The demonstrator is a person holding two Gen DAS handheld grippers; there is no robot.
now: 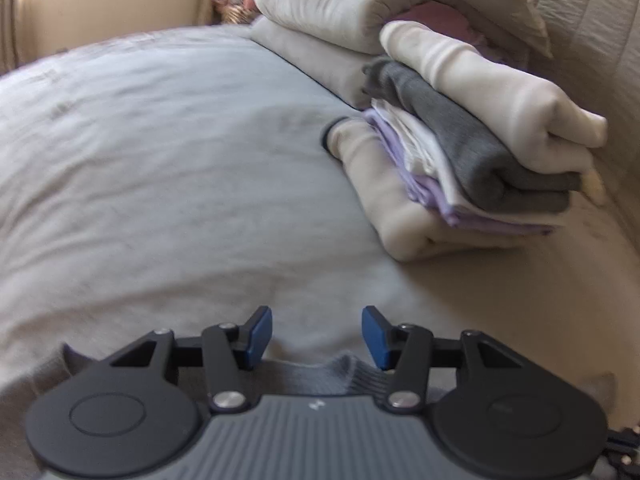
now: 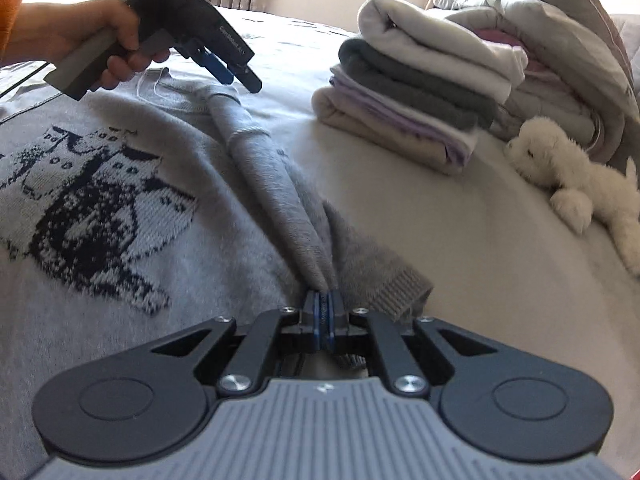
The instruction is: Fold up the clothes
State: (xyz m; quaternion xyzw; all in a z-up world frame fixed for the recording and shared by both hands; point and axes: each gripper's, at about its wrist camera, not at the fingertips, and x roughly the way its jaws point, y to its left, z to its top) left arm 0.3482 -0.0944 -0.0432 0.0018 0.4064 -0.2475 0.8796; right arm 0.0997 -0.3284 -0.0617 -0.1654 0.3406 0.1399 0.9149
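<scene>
**Grey sweater pinched at the sleeve, second gripper open above it**

Grey knit, bunched into a ridge, clamped between the blue pads of the right gripper [image 2: 325, 312], jaws fully closed on the fabric. Pinched just beside a ribbed cuff [image 2: 402, 292], which lies to the right of the pads on the bed. Tilted downward, pointing along the sleeve [image 2: 276, 184] toward the far side of the bed.

Two grippers in all. Left gripper [image 1: 317, 336] roughly half open, nothing between its pads; a strip of grey ribbed knit just beneath them, contact impossible to tell. From the right wrist view, held up over the far end of the sleeve by a bare hand [image 2: 108, 36] wrapped around the handle, orange cuff at the wrist, fingers angled down and clear of the cloth.

One grey sweater [image 2: 120, 280] spread flat on the pale bed [image 2: 460, 240], dark cat pattern [image 2: 100, 208] facing up, sleeve stretched diagonally across its edge.

Further out, one stack of folded clothes [image 2: 416, 92], about five layers: cream at the bottom, lilac, white, dark grey, white on top. Behind it, folded grey bedding [image 2: 552, 32]. One white soft toy [image 2: 576, 180] lying to the right of the stack, near but apart from it.
</scene>
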